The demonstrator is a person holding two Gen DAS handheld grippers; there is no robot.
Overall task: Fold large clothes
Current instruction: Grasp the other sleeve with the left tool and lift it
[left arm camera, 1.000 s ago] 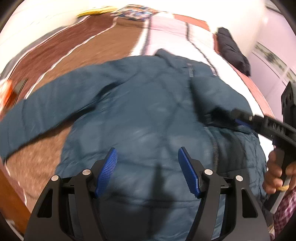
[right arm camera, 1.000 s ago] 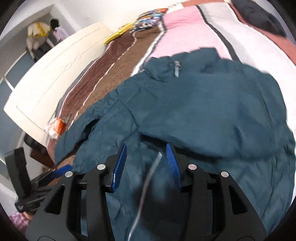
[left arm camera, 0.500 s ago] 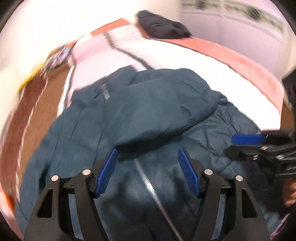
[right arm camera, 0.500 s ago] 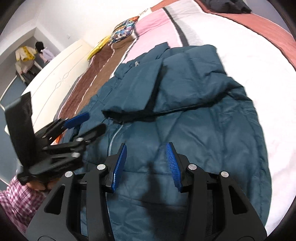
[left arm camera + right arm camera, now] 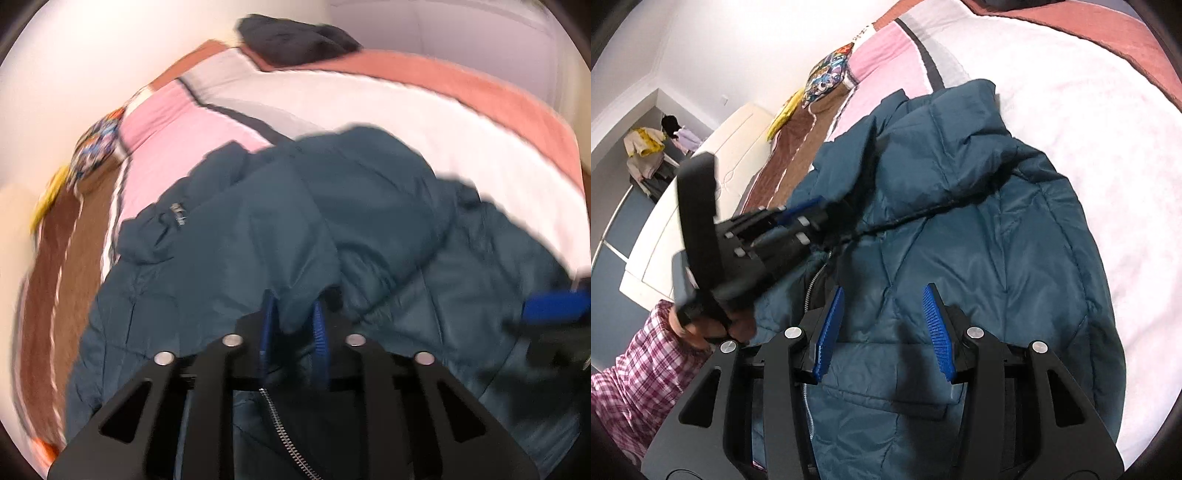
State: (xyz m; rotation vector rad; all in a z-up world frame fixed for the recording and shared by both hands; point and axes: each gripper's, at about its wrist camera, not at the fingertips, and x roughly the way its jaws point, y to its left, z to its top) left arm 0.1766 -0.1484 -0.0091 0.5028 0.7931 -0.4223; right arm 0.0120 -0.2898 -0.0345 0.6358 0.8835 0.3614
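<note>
A teal quilted jacket [image 5: 979, 229] is spread front-up on a bed, collar toward the far end, hem at the near edge. Its surface is puffy, slightly shiny and stitched in diagonal lines. One sleeve is folded across the chest, over the upper body. The front is partly unzipped; a silver zipper [image 5: 280, 424] runs down the near left part, with dark lining seen beside it. A flap pocket [image 5: 886, 376] is seen near the hem. A small label sits by the collar

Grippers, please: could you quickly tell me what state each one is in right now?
Left gripper: has just been closing, now shut on a fold of the jacket.
Right gripper: open, holding nothing, above the jacket.
</note>
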